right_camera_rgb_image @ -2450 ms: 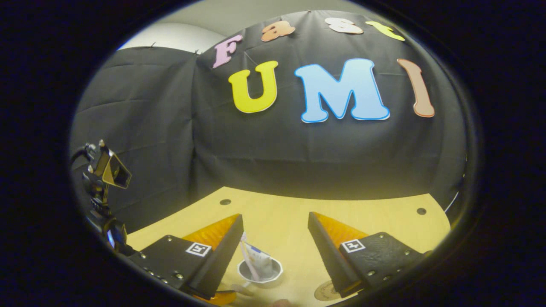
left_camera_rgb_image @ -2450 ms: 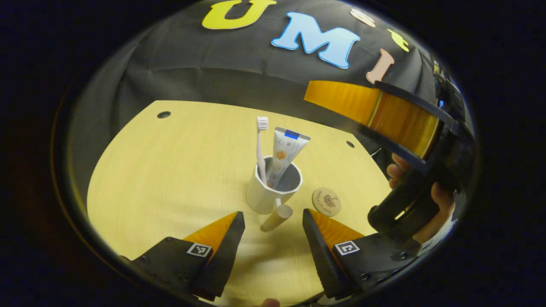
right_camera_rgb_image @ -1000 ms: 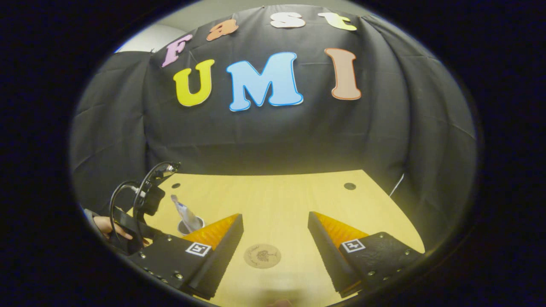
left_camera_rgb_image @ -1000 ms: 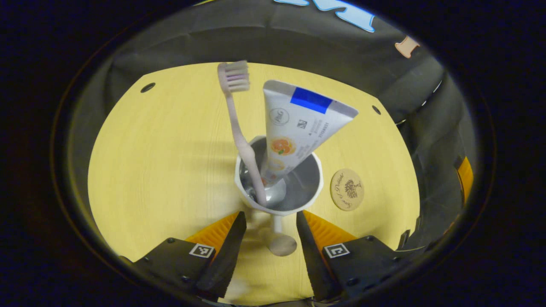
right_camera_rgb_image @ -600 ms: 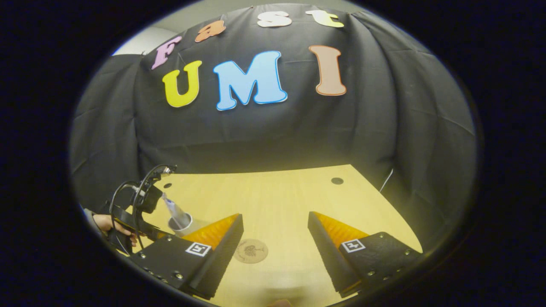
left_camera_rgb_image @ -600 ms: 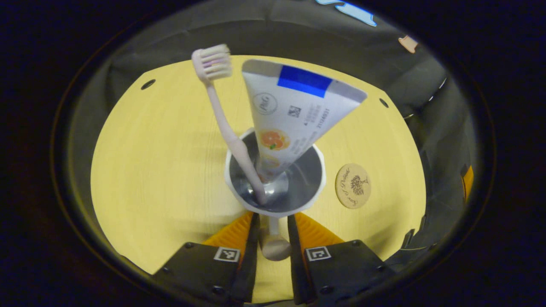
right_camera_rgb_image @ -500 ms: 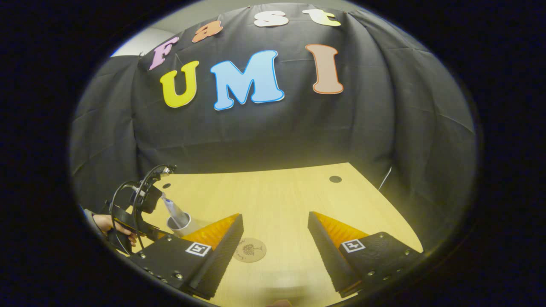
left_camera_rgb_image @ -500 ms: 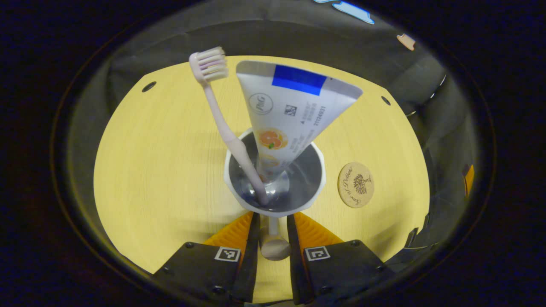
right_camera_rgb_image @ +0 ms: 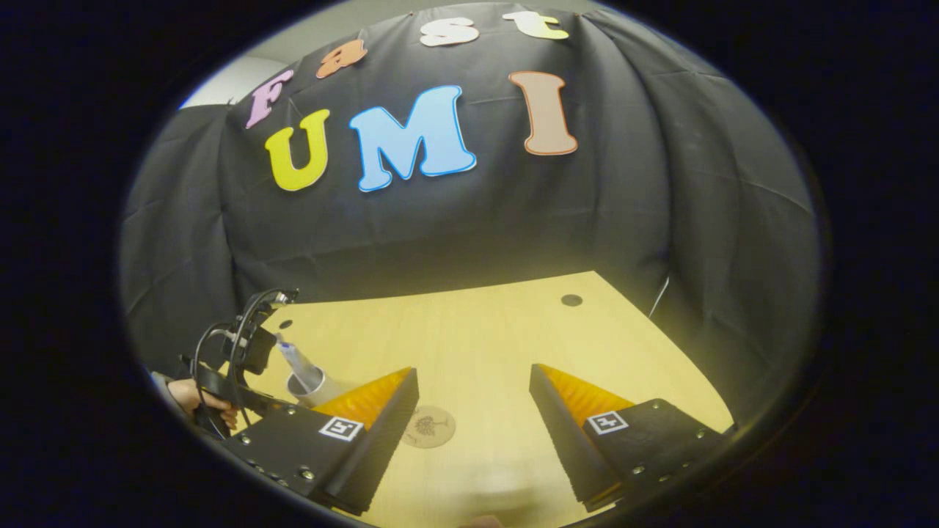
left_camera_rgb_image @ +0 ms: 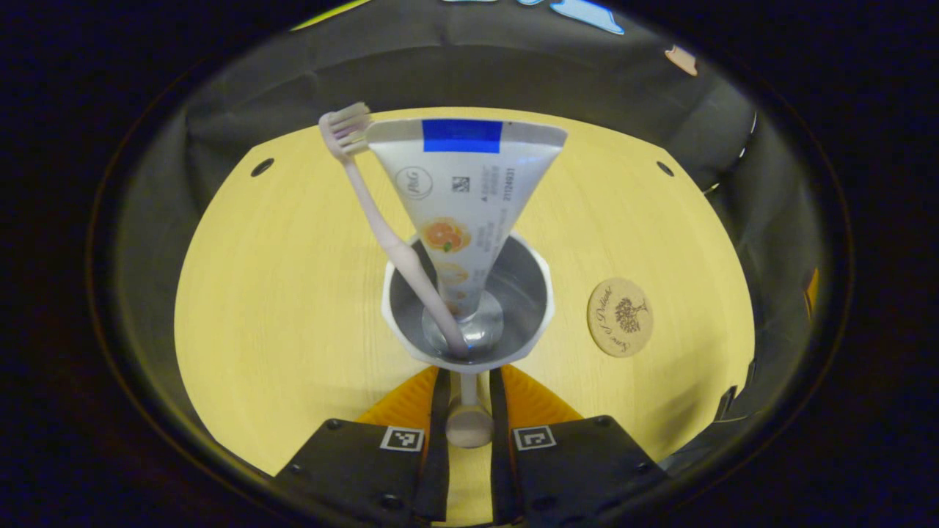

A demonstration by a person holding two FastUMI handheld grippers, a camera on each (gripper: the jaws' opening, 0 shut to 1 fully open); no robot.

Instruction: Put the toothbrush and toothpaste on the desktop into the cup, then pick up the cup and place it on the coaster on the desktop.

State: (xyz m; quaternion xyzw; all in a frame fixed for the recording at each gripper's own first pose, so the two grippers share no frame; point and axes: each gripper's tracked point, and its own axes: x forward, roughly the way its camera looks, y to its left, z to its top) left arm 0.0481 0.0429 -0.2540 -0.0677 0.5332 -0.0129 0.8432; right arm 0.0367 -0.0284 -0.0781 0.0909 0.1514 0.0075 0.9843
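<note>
The left tool (left_camera_rgb_image: 464, 433) is clamped on the wooden handle (left_camera_rgb_image: 468, 424) of the cup (left_camera_rgb_image: 467, 304), a grip that keeps it upright on the desk (left_camera_rgb_image: 279, 293) so the toothbrush (left_camera_rgb_image: 381, 227) and toothpaste (left_camera_rgb_image: 462, 213) stay in; the coaster (left_camera_rgb_image: 620, 317) lies just beside; the right tool (right_camera_rgb_image: 473, 411) hangs with jaws spread, well apart.

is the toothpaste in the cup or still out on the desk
In the cup. The toothpaste stands cap-down inside the cup, leaning beside the toothbrush, its flat end sticking above the rim.
</note>
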